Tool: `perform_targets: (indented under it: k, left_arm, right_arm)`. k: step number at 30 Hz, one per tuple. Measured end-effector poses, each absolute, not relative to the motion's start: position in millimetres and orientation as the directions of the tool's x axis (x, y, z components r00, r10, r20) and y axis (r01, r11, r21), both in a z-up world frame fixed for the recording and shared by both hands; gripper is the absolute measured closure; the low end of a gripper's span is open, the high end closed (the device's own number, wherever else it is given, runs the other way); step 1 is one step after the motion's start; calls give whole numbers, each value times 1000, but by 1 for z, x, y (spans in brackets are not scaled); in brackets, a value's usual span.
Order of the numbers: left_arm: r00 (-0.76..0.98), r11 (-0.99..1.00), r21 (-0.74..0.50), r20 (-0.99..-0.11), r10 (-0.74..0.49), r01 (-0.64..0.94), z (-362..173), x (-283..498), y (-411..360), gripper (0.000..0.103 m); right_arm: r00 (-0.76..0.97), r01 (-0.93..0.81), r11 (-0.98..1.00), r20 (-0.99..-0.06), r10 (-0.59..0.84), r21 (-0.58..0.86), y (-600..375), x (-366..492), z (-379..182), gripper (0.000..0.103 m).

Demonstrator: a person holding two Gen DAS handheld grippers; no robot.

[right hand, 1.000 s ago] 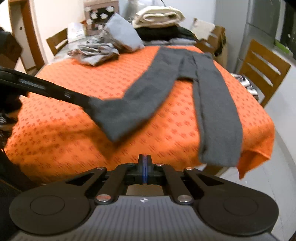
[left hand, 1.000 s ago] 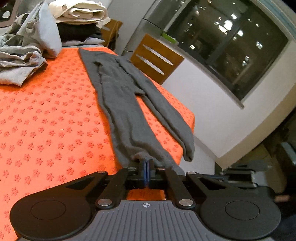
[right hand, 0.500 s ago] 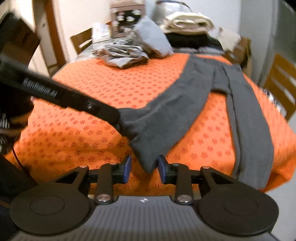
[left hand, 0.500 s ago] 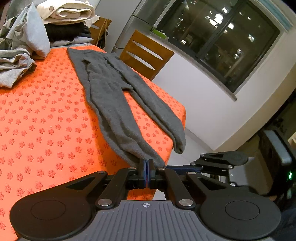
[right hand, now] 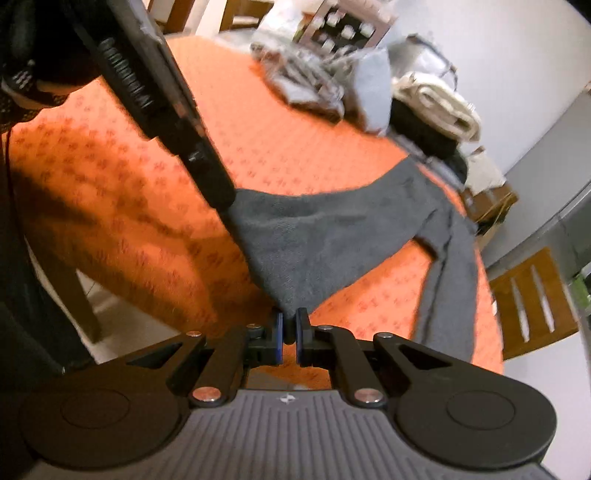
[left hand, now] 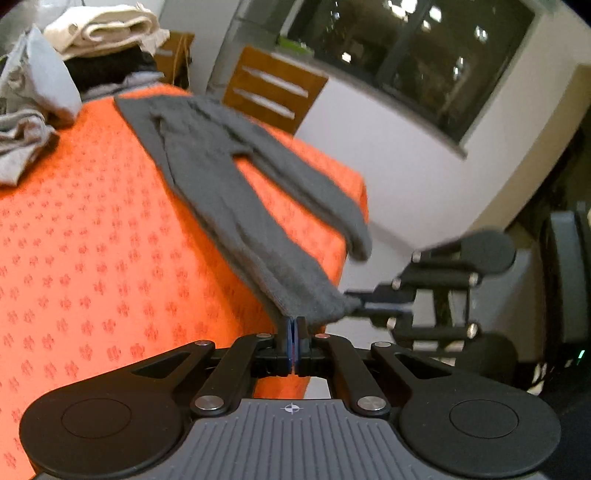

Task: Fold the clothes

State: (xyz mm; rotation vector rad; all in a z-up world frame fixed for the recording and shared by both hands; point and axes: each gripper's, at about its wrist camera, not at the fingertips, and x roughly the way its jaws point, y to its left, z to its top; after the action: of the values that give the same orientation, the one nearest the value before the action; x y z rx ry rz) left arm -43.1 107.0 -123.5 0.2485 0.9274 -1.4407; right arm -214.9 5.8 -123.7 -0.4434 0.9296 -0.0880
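Dark grey leggings (left hand: 221, 173) lie lengthwise on the orange flower-patterned tablecloth (left hand: 74, 236). My left gripper (left hand: 294, 325) is shut on one corner of the near leg's cuff, lifted off the table edge. My right gripper (right hand: 289, 325) is shut on the other corner of that same cuff (right hand: 295, 251); it also shows in the left wrist view (left hand: 364, 306). The other leg (right hand: 447, 280) lies flat and hangs over the table edge.
A pile of grey clothes (left hand: 26, 147) and folded cream and black garments (left hand: 103, 33) sit at the far end of the table. A wooden chair (left hand: 273, 96) stands beside the table under a dark window. A cardboard box (right hand: 491, 206) stands beyond.
My right gripper went from shut and empty, opened around the cuff, then closed on its free corner. My left gripper kept its hold and lifted the cuff.
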Motion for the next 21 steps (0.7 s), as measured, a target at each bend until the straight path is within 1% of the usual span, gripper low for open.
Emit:
perform_targets:
  k: [7,8,11,13,14,15,16,17,18,19,20,21]
  left_arm:
    - [-172,143,-362,-707,-686,921,-141,-46,109,99]
    - [-173,143,-368,-701,-692,919,-140,-44,113,97]
    - [-162,153,-385,-670,-724,910,-127,-37,118,97]
    - [-157,159,-398,-653,-741,903,-120,-31,118,94]
    - [-153,161,-399,-647,-747,903,-117,-28,115,93]
    - [-148,163,-399,-642,-752,902,-116,-26,111,93]
    - [-146,164,-400,-638,-756,902,-115,-25,106,92]
    - [-144,164,-402,-633,-760,901,-114,-24,101,87]
    - [-142,164,-403,-629,-764,900,-114,-22,96,86]
    - [-141,165,-405,-624,-769,899,-114,-22,93,82]
    - [-139,165,-408,-619,-773,898,-113,-22,90,78]
    - [-137,165,-410,-614,-778,897,-113,-23,87,77]
  right_arm:
    - [564,-139,925,-796,-219,-354,1,-211,-133,92]
    - [561,-138,932,-802,-206,-336,-2,-212,-131,90]
    - [557,-100,956,-812,-175,-275,-10,-219,-122,90]
    - [565,-56,972,-810,-159,-230,-18,-224,-114,89]
    - [569,-30,976,-807,-159,-213,-22,-226,-109,86]
    - [572,-4,980,-804,-162,-200,-26,-228,-105,85]
    - [575,22,982,-801,-164,-185,-31,-229,-101,85]
    - [580,49,984,-797,-167,-170,-37,-230,-96,84]
    - [586,76,985,-792,-170,-155,-43,-230,-91,83]
    - [592,100,985,-787,-172,-139,-50,-229,-86,82]
    - [601,122,985,-781,-173,-125,-56,-227,-81,81]
    - [611,141,984,-773,-173,-109,-64,-225,-75,78]
